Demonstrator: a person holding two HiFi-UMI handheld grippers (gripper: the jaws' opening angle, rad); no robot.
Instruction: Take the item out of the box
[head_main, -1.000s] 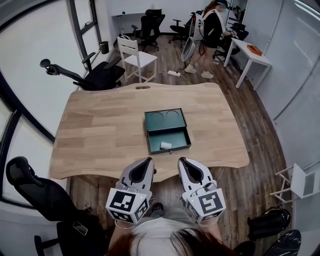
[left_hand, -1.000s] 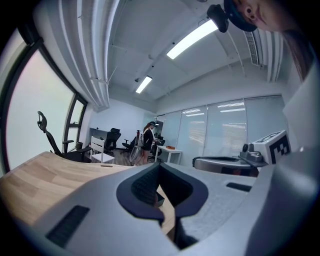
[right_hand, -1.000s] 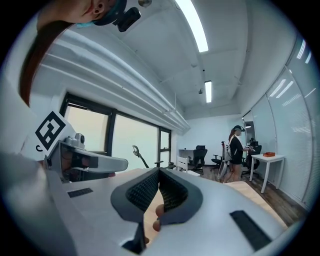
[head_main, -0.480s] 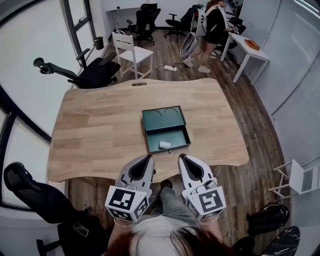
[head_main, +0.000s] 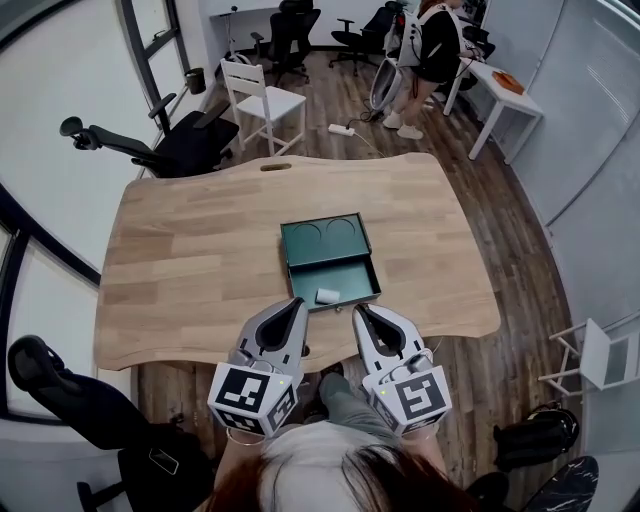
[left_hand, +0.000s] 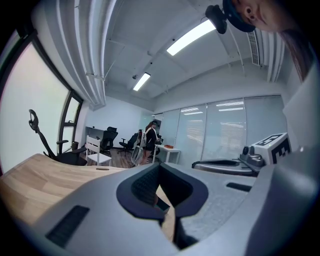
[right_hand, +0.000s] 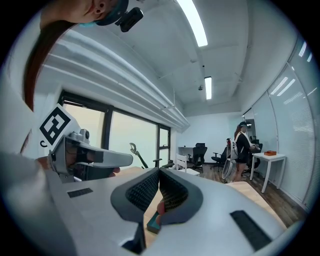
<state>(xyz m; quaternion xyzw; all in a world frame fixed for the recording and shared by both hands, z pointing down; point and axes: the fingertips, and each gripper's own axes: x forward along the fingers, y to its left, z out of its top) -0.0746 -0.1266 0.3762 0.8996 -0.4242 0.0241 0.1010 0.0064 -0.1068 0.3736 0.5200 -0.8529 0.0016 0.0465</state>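
A dark green box (head_main: 323, 240) lies on the wooden table (head_main: 190, 260), its drawer (head_main: 352, 276) pulled out toward me. A small white item (head_main: 327, 295) rests in the drawer near its front wall. My left gripper (head_main: 296, 304) and right gripper (head_main: 357, 312) hover side by side over the table's near edge, just short of the drawer, both shut with nothing between the jaws. In the right gripper view a sliver of the green box (right_hand: 153, 224) shows under the closed jaws. The left gripper view looks across the table top (left_hand: 35, 175).
Black office chairs (head_main: 170, 150) and a white chair (head_main: 262, 100) stand beyond the table's far side. A person (head_main: 430, 50) stands by a white desk (head_main: 505, 100) at the back right. Another black chair (head_main: 70, 400) is at my left.
Both grippers have moved forward over the table edge, closer to the drawer. The view has shifted a little nearer the table.
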